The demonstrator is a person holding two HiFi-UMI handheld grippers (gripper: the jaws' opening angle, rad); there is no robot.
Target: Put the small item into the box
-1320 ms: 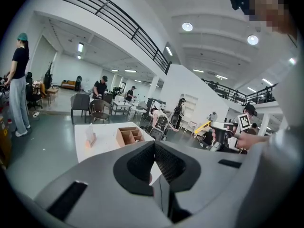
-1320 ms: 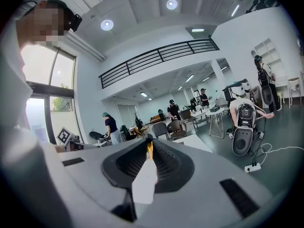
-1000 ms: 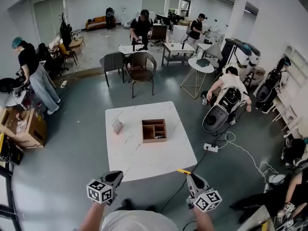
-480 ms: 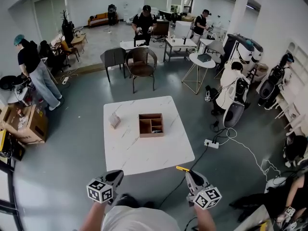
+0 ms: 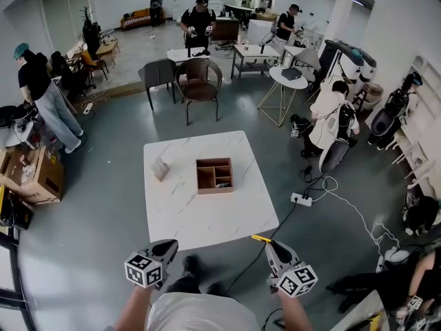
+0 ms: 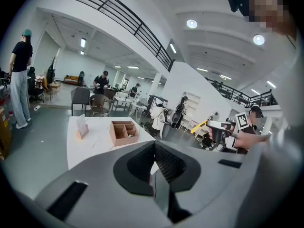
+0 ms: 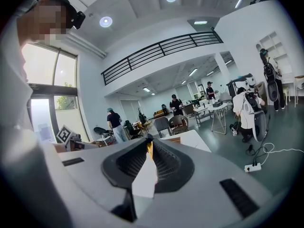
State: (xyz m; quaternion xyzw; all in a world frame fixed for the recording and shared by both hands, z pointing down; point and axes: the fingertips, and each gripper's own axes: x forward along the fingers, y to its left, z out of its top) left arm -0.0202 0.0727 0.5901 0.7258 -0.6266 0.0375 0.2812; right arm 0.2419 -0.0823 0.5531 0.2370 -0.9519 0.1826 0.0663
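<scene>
Left claw (image 5: 169,245): jaws pressed together with nothing between them, held low near the person's body, well short of the worktop (image 5: 207,219).
Small item (image 5: 160,168): stands on the left part of the worktop, apart from the box and to its left. In the left gripper view (image 6: 81,126) it shows as a thin upright pale panel on a small pinkish base.
Handling: it looks light and stiff, and top-heavy enough to tip if nudged. The panel faces may be slick, so a hold low down, across the base or the panel's edges, seems safest.
Box (image 5: 214,176): open wooden box with dividers, near the worktop's middle. Something small lies in one right-hand compartment, too small to tell what.
Right claw (image 5: 265,242): jaws together on nothing, yellow tip forward, also short of the worktop.
Stage: the approach seems not yet begun, and either claw must open before it can grasp.
</scene>
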